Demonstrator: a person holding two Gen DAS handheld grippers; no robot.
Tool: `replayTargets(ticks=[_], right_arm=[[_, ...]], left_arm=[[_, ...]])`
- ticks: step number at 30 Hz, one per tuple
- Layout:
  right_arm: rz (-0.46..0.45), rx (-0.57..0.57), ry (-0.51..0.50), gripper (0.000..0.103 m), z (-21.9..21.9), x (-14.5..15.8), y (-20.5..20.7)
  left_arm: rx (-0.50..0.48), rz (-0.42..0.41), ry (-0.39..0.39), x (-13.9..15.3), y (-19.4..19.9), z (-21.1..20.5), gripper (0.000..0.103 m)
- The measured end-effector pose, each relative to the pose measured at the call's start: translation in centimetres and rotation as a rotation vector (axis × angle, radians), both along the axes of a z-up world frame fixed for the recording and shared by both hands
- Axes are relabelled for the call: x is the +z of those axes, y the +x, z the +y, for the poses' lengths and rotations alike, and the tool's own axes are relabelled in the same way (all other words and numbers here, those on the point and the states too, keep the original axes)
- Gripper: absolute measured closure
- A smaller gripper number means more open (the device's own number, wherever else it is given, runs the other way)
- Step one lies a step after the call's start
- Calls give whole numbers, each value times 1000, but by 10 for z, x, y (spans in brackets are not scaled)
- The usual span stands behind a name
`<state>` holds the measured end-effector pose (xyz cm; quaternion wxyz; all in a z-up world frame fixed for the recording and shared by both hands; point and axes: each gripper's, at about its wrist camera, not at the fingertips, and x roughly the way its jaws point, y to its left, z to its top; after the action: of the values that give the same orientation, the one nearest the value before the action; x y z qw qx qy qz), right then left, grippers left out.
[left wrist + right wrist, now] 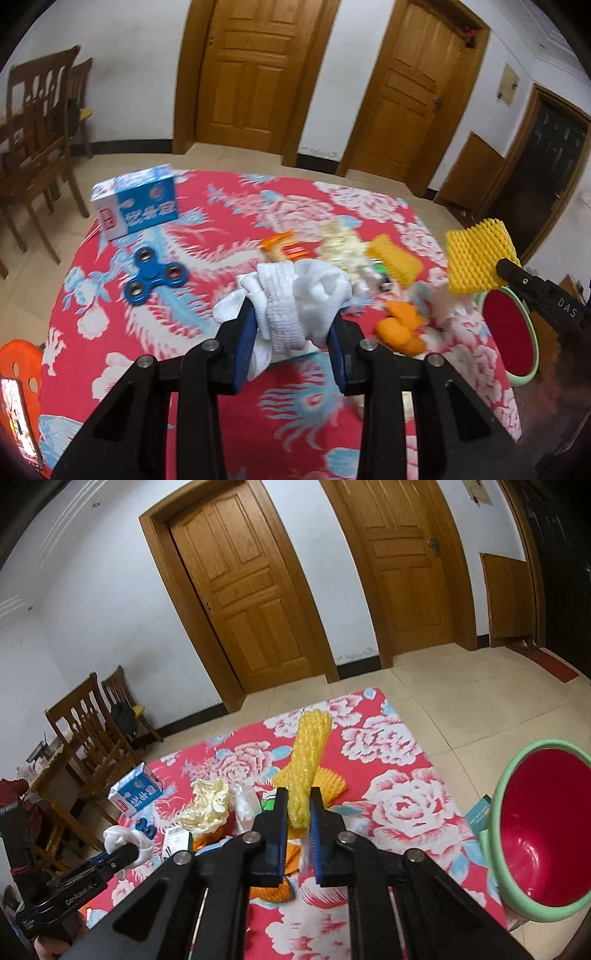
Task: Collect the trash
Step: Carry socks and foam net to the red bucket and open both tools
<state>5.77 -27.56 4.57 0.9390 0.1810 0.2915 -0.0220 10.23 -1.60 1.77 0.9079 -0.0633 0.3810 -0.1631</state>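
Note:
My left gripper (291, 317) is shut on a crumpled white cloth-like wad (295, 295), held above the red flowered tablecloth (207, 373). The same wad (125, 840) shows at the lower left of the right wrist view, in the left gripper (122, 853). My right gripper (299, 808) is shut on a yellow foam fruit net (308, 764), lifted off the table; the net (478, 256) also appears at the right of the left wrist view. On the cloth lies a pile of trash: a second yellow net (397, 260), orange peel (399, 328), a crumpled pale wrapper (207, 805).
A bin (543, 834) with a green rim and red inside stands beside the table on the right. A blue and white carton (136, 203) and a blue fidget spinner (155, 275) lie on the cloth's left. Wooden chairs (92, 731) stand left; an orange stool (20, 362) is nearby.

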Motion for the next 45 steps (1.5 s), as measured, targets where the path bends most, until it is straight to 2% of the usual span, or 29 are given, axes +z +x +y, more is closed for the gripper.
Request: replayTargets(ticks=[11, 23, 37, 45], right_arm=[[-47, -64, 17, 91, -37, 14, -44], [-67, -197, 37, 91, -88, 16, -92], [-7, -398, 75, 91, -155, -17, -132], [50, -461, 106, 90, -185, -44, -142]], left_arm=[[-135, -12, -1, 18, -14, -63, 68], [-307, -43, 47, 28, -34, -151, 68], [-548, -53, 90, 14, -51, -264, 68], [-655, 10, 105, -16, -52, -315, 68]])
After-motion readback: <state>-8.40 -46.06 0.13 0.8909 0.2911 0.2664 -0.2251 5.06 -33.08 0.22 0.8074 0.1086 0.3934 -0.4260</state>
